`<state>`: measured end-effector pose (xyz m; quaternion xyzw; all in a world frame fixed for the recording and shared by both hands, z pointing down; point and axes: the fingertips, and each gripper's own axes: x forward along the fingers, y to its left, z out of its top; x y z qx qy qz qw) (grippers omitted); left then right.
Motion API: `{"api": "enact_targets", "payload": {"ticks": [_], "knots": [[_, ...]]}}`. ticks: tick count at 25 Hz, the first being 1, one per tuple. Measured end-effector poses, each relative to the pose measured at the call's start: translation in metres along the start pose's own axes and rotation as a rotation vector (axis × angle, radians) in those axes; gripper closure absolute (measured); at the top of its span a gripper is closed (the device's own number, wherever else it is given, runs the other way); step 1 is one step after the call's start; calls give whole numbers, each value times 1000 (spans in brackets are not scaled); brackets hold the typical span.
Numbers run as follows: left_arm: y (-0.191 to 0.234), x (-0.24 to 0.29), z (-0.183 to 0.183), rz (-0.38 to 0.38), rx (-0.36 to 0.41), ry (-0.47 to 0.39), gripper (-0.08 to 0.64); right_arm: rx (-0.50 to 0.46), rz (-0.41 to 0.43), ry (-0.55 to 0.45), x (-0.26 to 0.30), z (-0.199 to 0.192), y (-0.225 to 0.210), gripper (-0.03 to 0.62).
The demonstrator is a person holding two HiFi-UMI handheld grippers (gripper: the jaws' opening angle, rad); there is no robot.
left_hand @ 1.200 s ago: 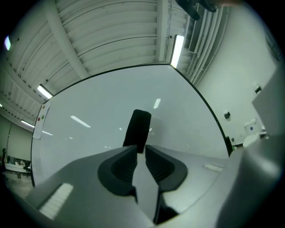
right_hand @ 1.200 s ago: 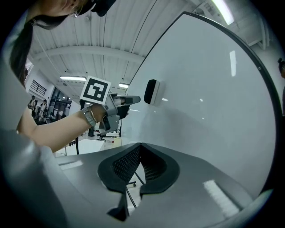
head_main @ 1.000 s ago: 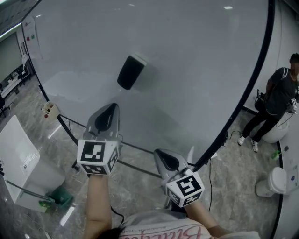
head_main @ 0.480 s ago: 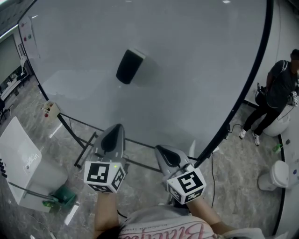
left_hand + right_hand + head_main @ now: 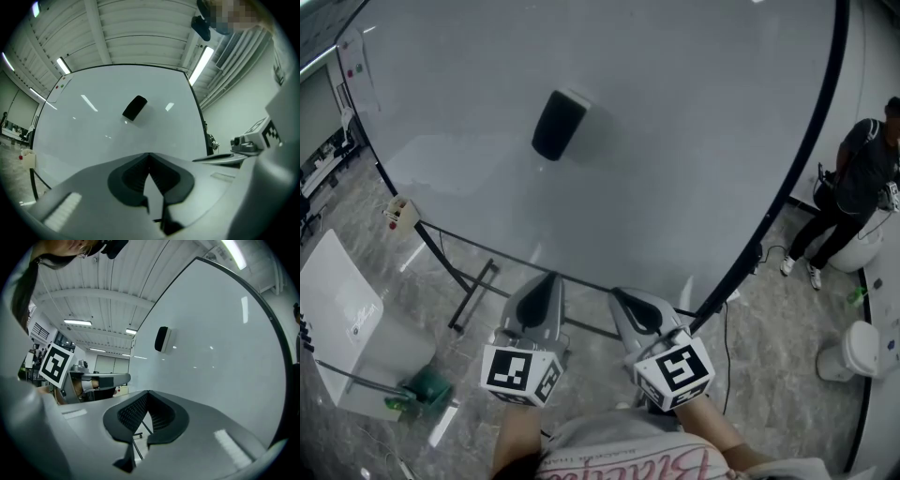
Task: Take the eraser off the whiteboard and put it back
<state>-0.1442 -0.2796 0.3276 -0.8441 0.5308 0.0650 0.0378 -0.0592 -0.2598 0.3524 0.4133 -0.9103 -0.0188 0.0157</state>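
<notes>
The left gripper is held low, at the lower edge of the whiteboard in the head view. Its fingers are closed fully against each other, and nothing is held between them. The eraser, a dark block, is seen attached to the whiteboard face at a tilt. It is located well above both grippers and is touched by neither. In the left gripper view it is seen above the closed fingertips and slightly to their left. The right gripper is held just beside the left one. Its fingers are likewise closed together and empty. A person is seen standing at the far right.
</notes>
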Motion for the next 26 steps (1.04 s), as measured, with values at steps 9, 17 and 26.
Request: {"api": "enact_targets", "payload": {"ticks": [9, 17, 26], "knots": [[-21, -2, -16, -36, -13, 24, 560, -1, 12, -20, 1, 5, 2, 592], [-21, -2, -16, -29, -25, 17, 560, -15, 6, -24, 2, 8, 2, 592], [-17, -1, -17, -20, -40, 17, 560, -23, 7, -33, 5, 11, 2, 592]]}}
